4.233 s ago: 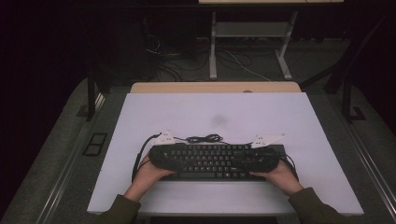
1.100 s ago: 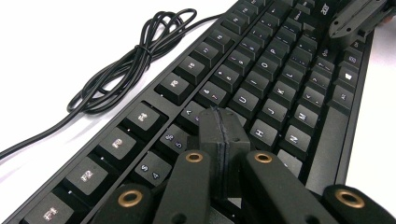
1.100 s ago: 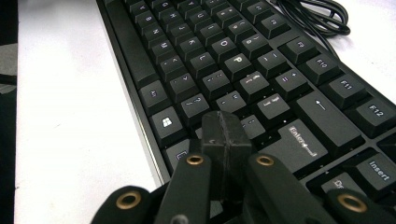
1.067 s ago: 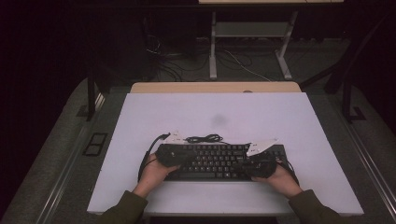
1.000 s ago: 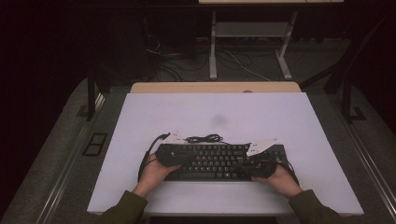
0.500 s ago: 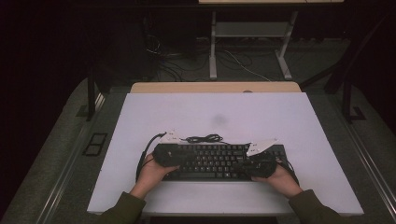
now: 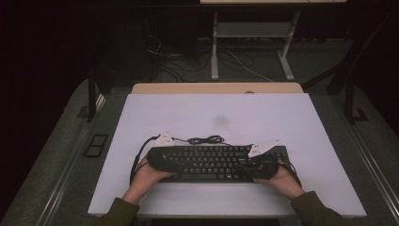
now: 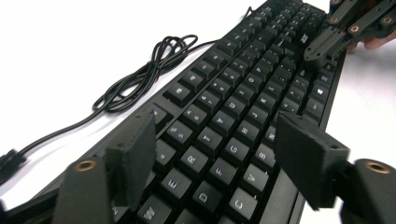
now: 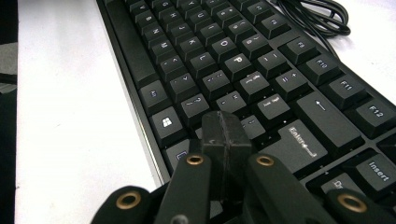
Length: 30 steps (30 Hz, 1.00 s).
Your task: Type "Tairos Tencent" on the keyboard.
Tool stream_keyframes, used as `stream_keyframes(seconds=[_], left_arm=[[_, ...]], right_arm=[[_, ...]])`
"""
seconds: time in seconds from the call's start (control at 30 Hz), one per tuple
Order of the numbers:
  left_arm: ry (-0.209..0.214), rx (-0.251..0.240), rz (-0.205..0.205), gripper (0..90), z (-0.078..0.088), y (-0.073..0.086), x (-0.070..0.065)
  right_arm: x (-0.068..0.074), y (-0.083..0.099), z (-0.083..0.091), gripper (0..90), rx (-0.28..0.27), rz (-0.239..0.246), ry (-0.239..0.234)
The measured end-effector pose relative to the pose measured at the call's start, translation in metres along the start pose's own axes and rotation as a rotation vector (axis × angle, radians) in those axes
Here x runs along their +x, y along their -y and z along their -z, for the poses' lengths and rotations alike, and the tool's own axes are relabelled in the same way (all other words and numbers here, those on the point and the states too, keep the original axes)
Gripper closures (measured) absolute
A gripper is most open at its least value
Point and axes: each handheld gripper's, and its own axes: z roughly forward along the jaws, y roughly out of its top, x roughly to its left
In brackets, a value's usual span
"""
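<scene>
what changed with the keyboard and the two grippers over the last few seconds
The left gripper has just been opening its jaws; they now stand apart over the left-hand keys of the keyboard, pressing on nothing. The right gripper stays shut, its tips over the keys near Enter. The keyboard shifted a little on the white table. Its coiled cable lies behind it as before.

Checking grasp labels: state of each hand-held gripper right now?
Left hand-held gripper: open, jaws just been opening, spread over the keyboard, pads clear of it.
Right hand-held gripper: shut, jaws pressed together above the keys, holding nothing.
</scene>
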Motion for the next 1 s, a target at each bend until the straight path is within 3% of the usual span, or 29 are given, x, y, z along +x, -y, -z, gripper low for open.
stream_keyframes(seconds=[0.33,0.43,1.0], left_arm=[[0.001,-0.004,-0.004,25.2,0.005,0.006,0.001],[0.003,-0.007,-0.005,24.3,0.006,0.008,-0.001],[-0.012,-0.023,0.016,20.3,0.015,0.014,-0.001]], right_arm=[[-0.004,-0.003,0.009,89.0,-0.066,-0.027,-0.006],[-0.006,-0.005,0.01,83.9,-0.085,-0.046,-0.019],[-0.017,-0.022,0.005,35.1,-0.181,-0.117,-0.001]])
